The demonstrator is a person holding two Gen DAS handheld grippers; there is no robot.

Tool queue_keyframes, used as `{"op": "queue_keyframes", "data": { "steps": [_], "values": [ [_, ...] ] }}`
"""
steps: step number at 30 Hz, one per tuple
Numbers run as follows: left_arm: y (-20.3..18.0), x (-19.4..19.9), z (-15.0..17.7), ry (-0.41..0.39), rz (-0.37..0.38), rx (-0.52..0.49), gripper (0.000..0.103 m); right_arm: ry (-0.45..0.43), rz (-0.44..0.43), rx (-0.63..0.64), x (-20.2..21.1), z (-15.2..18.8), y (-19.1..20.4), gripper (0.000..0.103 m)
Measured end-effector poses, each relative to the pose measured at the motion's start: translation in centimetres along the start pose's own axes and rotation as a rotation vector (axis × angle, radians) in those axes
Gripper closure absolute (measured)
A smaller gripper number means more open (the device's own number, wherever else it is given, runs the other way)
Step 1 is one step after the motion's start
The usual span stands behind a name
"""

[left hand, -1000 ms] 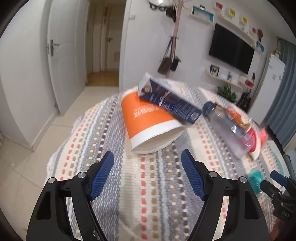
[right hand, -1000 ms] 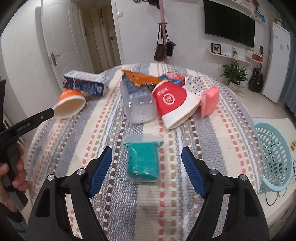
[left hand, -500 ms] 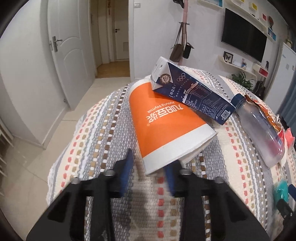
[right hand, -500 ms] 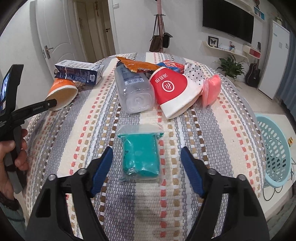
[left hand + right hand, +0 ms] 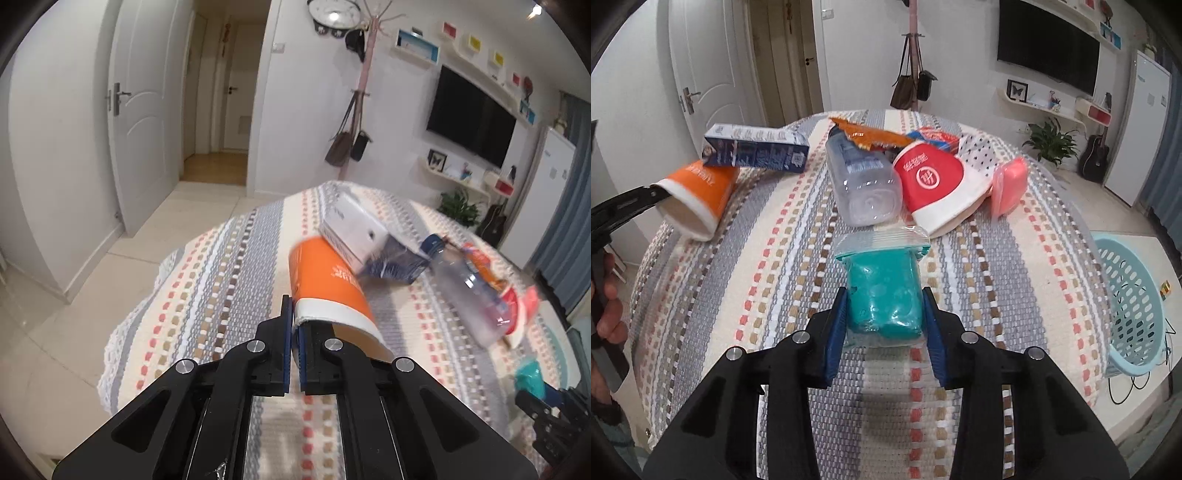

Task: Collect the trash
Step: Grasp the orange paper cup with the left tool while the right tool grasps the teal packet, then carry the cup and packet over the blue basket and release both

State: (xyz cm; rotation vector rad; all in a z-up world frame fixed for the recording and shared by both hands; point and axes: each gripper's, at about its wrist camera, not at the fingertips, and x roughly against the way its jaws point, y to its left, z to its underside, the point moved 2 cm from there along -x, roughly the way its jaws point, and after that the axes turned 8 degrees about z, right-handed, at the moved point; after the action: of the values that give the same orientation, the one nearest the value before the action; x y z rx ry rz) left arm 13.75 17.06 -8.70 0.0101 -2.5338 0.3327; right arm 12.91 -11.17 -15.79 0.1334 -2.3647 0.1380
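Left gripper (image 5: 294, 332): closed to a thin slit on the white rim of the orange cup (image 5: 328, 291) — only one wall of the cup sits between the pads, the open mouth facing the camera.
Right gripper (image 5: 884, 325): part-way closed around the teal bag (image 5: 884, 295); the blue pads sit at or just beside its two sides, and whether they are pressing cannot be told.
Orange cup: on its side on the striped tabletop (image 5: 221, 277), with the blue carton (image 5: 364, 236) leaning on its upper side.
Other trash: a clear bottle (image 5: 862, 184), a red cup (image 5: 932, 181), an orange wrapper (image 5: 871, 136) and a pink packet (image 5: 1010, 188) bunched at the far side of the tabletop.
Basket (image 5: 1134, 306): light blue, on the floor beyond the right edge of the tabletop — the likely place for the trash.
Risk, cup: a thin paper rim may crumple or slip out of a pinch this shallow, and the cup could swing and drop.
Risk, carton: lifting the cup would likely tip the leaning carton, which might roll toward the near edge.
Risk, bag: the soft, glossy bag may squeeze out forward if gripped only at its rear end.
Risk, blur: both views smear at the cup, so fast motion could worsen any slip.
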Motion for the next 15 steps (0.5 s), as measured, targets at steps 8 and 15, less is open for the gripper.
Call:
{"op": "queue_keyframes", "data": {
  "steps": [8, 15],
  "values": [
    [-2.2, 4.1, -0.2, -0.095, 0.094, -0.002, 0.102, -0.053, -0.007, -0.029, 2.1, -0.5, -1.3, 0.068],
    [-6.2, 7.5, -1.4, -0.184, 0.160, -0.057, 0.102, -0.102, 0.004, -0.075, 3.8, -1.0, -3.7, 0.068]
  ]
}}
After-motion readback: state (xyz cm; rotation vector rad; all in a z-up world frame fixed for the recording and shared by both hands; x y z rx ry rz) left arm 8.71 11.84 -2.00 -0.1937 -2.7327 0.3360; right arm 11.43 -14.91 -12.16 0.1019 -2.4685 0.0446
